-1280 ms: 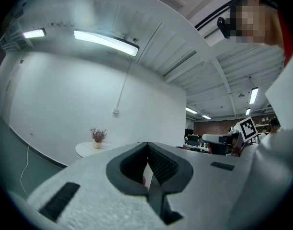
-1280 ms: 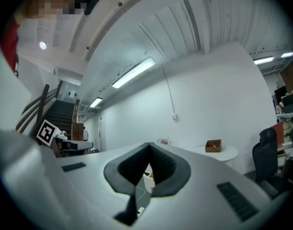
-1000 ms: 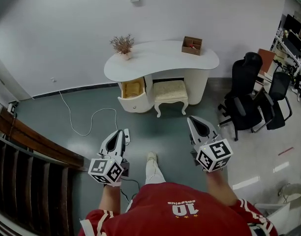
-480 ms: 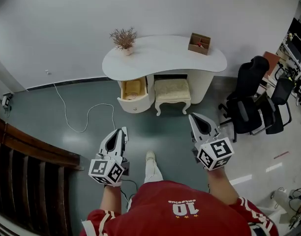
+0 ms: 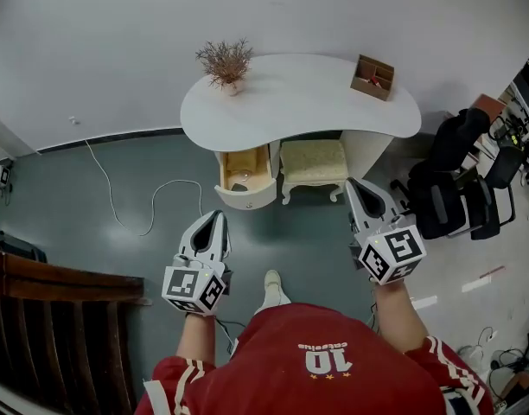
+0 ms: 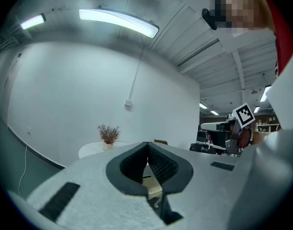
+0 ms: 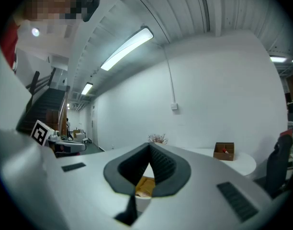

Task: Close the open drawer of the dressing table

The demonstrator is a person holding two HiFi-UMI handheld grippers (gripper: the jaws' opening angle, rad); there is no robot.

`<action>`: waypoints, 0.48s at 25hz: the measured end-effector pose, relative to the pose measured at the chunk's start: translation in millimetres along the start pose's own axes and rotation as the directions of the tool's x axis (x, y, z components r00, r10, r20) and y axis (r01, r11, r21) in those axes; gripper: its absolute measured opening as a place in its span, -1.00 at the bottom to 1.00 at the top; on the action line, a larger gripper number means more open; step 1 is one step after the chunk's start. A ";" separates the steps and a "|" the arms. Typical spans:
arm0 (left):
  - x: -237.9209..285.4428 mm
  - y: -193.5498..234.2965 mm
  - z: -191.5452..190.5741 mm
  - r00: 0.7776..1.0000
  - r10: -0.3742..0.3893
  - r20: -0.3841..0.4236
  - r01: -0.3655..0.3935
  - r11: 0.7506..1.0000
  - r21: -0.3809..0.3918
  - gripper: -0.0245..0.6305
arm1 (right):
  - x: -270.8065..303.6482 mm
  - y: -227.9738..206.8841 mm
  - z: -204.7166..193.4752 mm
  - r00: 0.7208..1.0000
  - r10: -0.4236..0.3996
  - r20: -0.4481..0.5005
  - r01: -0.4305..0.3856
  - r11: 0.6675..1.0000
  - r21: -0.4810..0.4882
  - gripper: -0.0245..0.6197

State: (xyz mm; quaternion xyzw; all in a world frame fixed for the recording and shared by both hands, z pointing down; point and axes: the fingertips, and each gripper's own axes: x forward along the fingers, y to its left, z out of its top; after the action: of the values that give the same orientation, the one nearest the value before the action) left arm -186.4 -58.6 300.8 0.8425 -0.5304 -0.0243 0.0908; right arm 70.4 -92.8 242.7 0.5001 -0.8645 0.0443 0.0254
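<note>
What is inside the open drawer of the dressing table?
The drawer shows a yellowish wooden inside, with what looks like a small pale object, too small to name. Its back part is hidden under the table top.

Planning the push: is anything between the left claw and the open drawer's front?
Nothing visible: only bare grey floor lies between the left claw and the open white drawer. The cream cushioned stool stands beside it.
</note>
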 end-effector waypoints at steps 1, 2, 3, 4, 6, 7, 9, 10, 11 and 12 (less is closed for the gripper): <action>10.9 8.7 4.3 1.000 -0.012 0.004 0.012 1.000 0.008 -0.91 | 12.2 -0.8 1.3 1.000 -0.003 -0.003 0.003 1.000 -0.007 -0.91; 21.0 17.4 7.8 1.000 -0.025 0.009 0.025 1.000 0.015 -0.91 | 23.8 -0.8 1.8 1.000 -0.007 -0.004 0.007 1.000 -0.014 -0.91; 30.3 26.2 9.8 0.999 -0.036 0.012 0.036 0.999 0.021 -0.91 | 34.5 0.2 1.1 1.000 -0.009 -0.007 0.009 1.000 -0.023 -0.91; 39.0 34.8 9.8 0.999 -0.044 0.013 0.043 0.999 0.026 -0.91 | 44.1 1.8 -0.7 1.000 -0.010 -0.011 0.010 0.999 -0.036 -0.91; 55.6 48.6 3.9 0.999 -0.052 0.001 0.052 0.998 0.030 -0.91 | 58.6 5.2 -6.1 1.000 -0.006 -0.029 0.004 0.997 -0.072 -0.91; 63.0 52.9 -0.3 0.999 -0.053 -0.010 0.053 0.998 0.033 -0.91 | 64.0 5.9 -8.8 0.999 0.000 -0.041 -0.003 0.996 -0.085 -0.91; 74.4 56.5 -7.7 0.998 -0.051 -0.031 0.053 0.998 0.043 -0.93 | 72.5 3.5 -12.3 0.998 0.014 -0.060 -0.019 0.997 -0.078 -0.91; 79.1 56.9 -11.2 0.998 -0.052 -0.044 0.054 0.998 0.044 -0.80 | 76.9 0.4 -12.8 0.998 0.019 -0.065 -0.023 0.998 -0.065 -0.91; 83.5 57.1 -15.3 0.997 -0.054 -0.057 0.056 0.998 0.038 -0.63 | 81.9 -3.2 -12.9 0.997 0.022 -0.069 -0.026 0.998 -0.052 -0.91; 86.9 57.8 -20.2 0.996 -0.054 -0.068 0.056 0.998 0.026 -0.58 | 87.4 -6.2 -13.1 0.997 0.024 -0.073 -0.027 0.999 -0.044 -0.91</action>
State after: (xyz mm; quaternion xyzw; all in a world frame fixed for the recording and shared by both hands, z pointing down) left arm -197.2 -158.4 335.9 0.8584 -0.5038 0.0088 0.0962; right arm 32.2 -169.9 263.7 0.4863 -0.8701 0.0429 0.0673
